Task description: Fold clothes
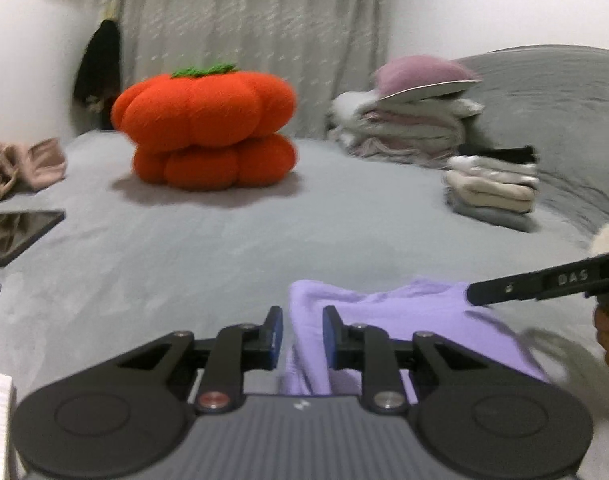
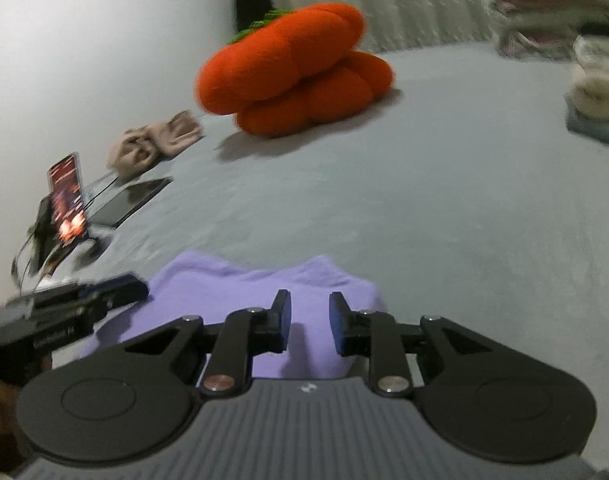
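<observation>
Lilac soft knit garment (image 1: 404, 320) lies rumpled on the grey bed (image 1: 224, 248), nearer us than the orange plush pumpkin (image 1: 204, 128). Left claw (image 1: 302, 334) gapes narrowly astride a raised fold; right claw (image 2: 309, 326) likewise, gripping nothing. We should pinch matching edges and lift evenly. Garment's near part is hidden under both claws; frames blurred.
</observation>
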